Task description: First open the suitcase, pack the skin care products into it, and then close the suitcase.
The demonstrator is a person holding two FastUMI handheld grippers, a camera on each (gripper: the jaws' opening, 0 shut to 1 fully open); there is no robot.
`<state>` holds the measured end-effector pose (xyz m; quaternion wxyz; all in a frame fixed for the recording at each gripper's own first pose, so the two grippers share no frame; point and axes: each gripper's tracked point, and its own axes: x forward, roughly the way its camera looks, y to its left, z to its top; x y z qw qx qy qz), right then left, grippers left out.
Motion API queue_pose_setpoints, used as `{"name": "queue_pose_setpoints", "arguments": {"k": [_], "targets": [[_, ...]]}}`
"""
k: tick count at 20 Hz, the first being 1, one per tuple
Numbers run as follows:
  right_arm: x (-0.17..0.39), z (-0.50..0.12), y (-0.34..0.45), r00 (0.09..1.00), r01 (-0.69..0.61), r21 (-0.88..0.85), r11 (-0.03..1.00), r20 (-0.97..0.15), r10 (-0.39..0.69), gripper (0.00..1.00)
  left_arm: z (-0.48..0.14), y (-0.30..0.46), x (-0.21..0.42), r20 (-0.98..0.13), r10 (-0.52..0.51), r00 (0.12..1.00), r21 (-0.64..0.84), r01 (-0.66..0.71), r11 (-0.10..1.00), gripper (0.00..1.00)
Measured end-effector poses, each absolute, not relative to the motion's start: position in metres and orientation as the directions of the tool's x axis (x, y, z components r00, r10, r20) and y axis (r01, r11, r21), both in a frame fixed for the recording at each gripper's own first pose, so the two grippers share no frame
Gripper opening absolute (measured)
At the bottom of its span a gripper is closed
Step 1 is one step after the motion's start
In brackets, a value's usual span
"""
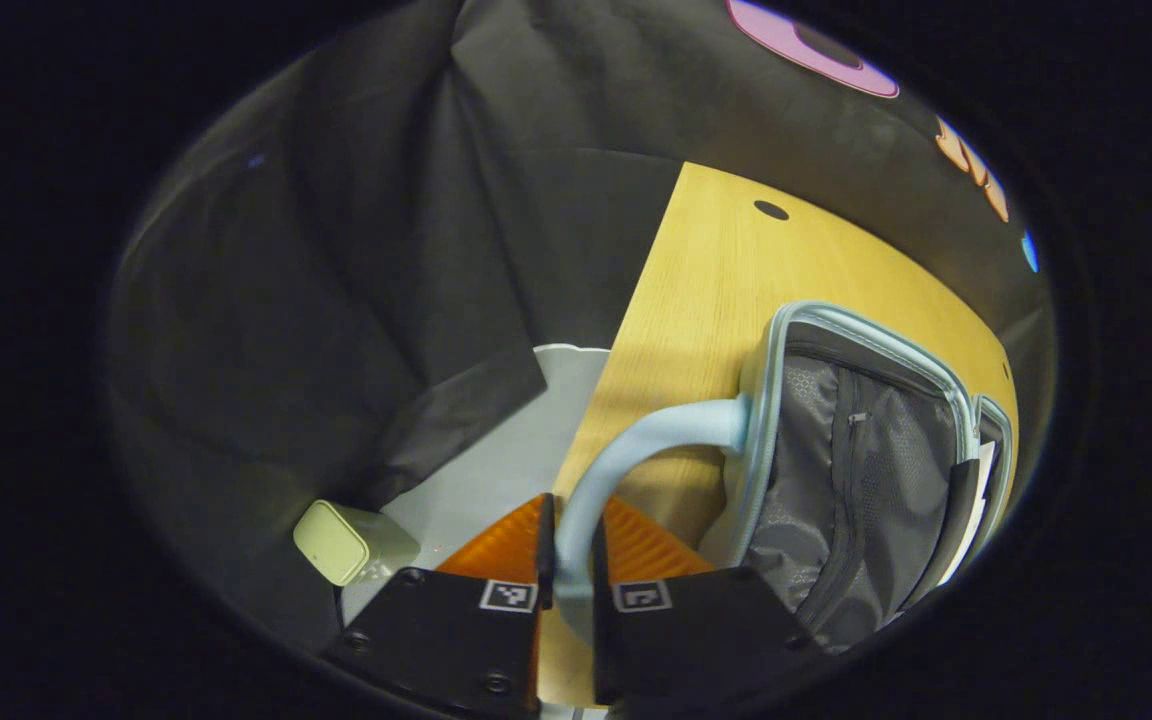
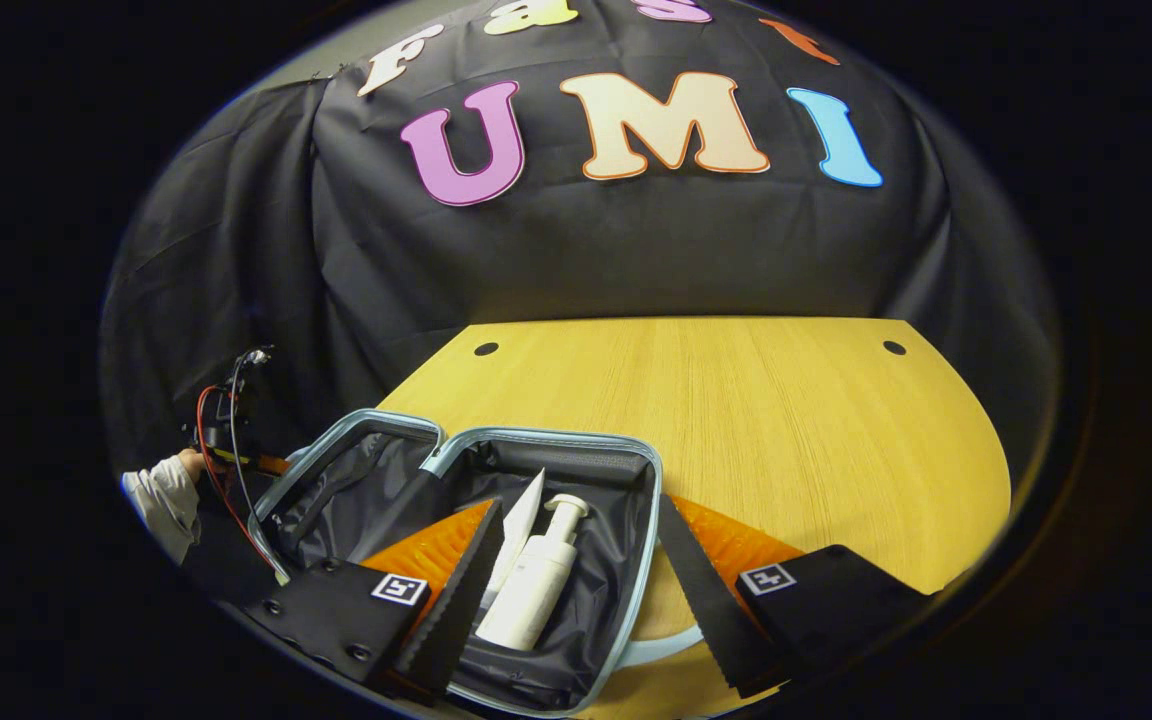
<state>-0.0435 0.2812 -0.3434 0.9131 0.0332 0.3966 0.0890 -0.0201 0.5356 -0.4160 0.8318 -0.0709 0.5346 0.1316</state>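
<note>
Suitcase (image 2: 456, 480): pale blue shell, grey lining, lying open on the near left part of the wooden table (image 2: 786, 430), both halves flat. Judged light and fairly stiff in the shell, soft in the lining; best taken by the handle or the lid's rim for closing.

Handle (image 1: 626, 450): pale blue loop at the suitcase's side, seen in the left gripper view; looks slightly flexible, smooth, a sound hold.

Pump bottle (image 2: 536, 585): white, lying in the right half; likely light, hard, slippery.

Tube (image 2: 521, 530): white, touching the bottle on its left; soft-bodied.

Left gripper (image 1: 568, 585): nearly closed, both fingers pressing the handle; held off the table's left edge, a sleeve (image 2: 164, 500) behind it.

Right gripper (image 2: 576, 610): jaws wide apart, holding nothing, hovering over the bottle's half, pointing toward the far wall.
</note>
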Motion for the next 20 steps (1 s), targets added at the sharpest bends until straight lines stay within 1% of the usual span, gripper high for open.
{"name": "queue_pose_setpoints", "arguments": {"k": [1, 3, 5, 7, 9, 12, 14, 15, 16, 18, 20], "targets": [[-0.044, -0.342, 0.281, 0.671, -0.139, 0.133, 0.981, -0.716, 0.192, 0.97, -0.410, 0.534, -0.017, -0.900, 0.142, 0.411, 0.020, -0.288, 0.958, 0.10], [-0.045, -0.339, 0.285, 0.674, -0.154, 0.143, 0.978, -0.709, 0.210, 0.97, -0.394, 0.533, -0.017, -0.889, 0.162, 0.429, 0.046, -0.269, 0.962, 0.05], [-0.041, -0.336, 0.286, 0.679, -0.170, 0.146, 0.975, -0.700, 0.223, 0.97, -0.372, 0.529, -0.012, -0.870, 0.179, 0.459, 0.072, -0.242, 0.968, 0.02], [-0.037, -0.328, 0.290, 0.688, -0.185, 0.162, 0.969, -0.683, 0.245, 0.97, -0.341, 0.522, -0.008, -0.846, 0.174, 0.503, 0.060, -0.235, 0.970, 0.01], [-0.033, -0.322, 0.292, 0.699, -0.204, 0.172, 0.964, -0.663, 0.266, 0.97, -0.303, 0.508, -0.006, -0.824, 0.153, 0.546, 0.018, -0.245, 0.969, 0.01], [-0.030, -0.314, 0.292, 0.704, -0.234, 0.193, 0.953, -0.642, 0.303, 0.97, -0.244, 0.472, 0.004, -0.768, 0.094, 0.634, -0.050, -0.206, 0.977, 0.00], [-0.029, -0.308, 0.288, 0.708, -0.247, 0.207, 0.947, -0.629, 0.322, 0.97, -0.211, 0.446, 0.004, -0.733, 0.071, 0.676, -0.052, -0.160, 0.986, 0.00], [-0.030, -0.306, 0.285, 0.707, -0.252, 0.213, 0.944, -0.626, 0.330, 0.97, -0.197, 0.430, 0.004, -0.719, 0.061, 0.693, -0.046, -0.134, 0.990, 0.02], [-0.030, -0.305, 0.281, 0.705, -0.254, 0.221, 0.942, -0.625, 0.336, 0.98, -0.186, 0.417, 0.004, -0.707, 0.053, 0.705, -0.028, -0.103, 0.994, 0.00], [-0.030, -0.299, 0.272, 0.709, -0.253, 0.237, 0.938, -0.615, 0.346, 0.98, -0.172, 0.392, 0.005, -0.696, 0.049, 0.716, 0.011, -0.058, 0.998, 0.00], [-0.032, -0.292, 0.259, 0.718, -0.247, 0.246, 0.937, -0.604, 0.347, 0.97, -0.157, 0.366, 0.008, -0.682, 0.035, 0.731, 0.019, -0.031, 0.999, 0.00]]}}
